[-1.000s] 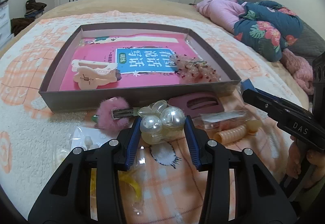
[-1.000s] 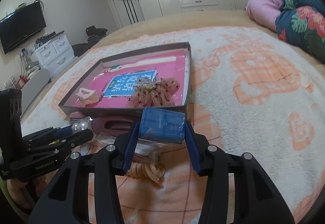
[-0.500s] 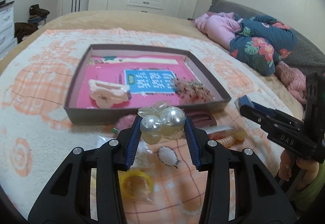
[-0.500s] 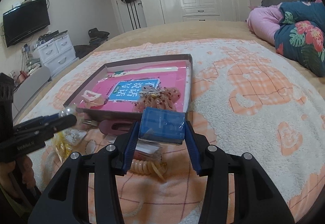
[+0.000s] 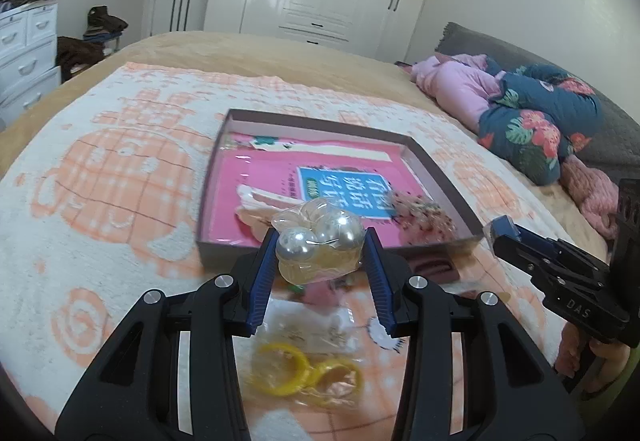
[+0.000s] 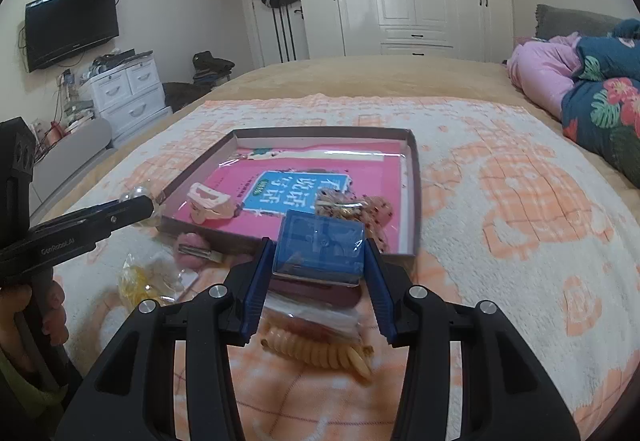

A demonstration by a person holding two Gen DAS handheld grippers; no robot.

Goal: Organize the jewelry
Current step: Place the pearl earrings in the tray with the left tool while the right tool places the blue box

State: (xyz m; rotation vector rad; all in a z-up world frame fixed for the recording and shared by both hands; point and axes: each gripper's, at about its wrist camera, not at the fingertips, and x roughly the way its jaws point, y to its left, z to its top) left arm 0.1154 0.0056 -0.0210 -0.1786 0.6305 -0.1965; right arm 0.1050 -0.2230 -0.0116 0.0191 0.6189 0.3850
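Observation:
My left gripper [image 5: 320, 249] is shut on a clear bag of large pearl beads [image 5: 320, 237], held in the air just before the near wall of a shallow grey box [image 5: 444, 177] with a pink book inside. My right gripper [image 6: 318, 253] is shut on a small blue square box [image 6: 320, 245], held above the box's near right corner [image 6: 414, 201]. In the box lie a cream hair claw [image 6: 210, 203] and a pink spotted scrunchie [image 6: 360, 211]. The right gripper also shows in the left wrist view [image 5: 504, 237].
On the blanket before the box lie bagged yellow rings [image 5: 304, 369], a pink fluffy hair clip [image 6: 194, 247], a dark pink clip [image 5: 434, 267], a beige spiral hair tie [image 6: 320, 351] and a small clear packet [image 6: 316, 315]. Folded bedding [image 5: 532, 117] lies at the right.
Both grippers have risen off the blanket with their loads. The left one has lifted the pearl bag up level with the box's near wall.

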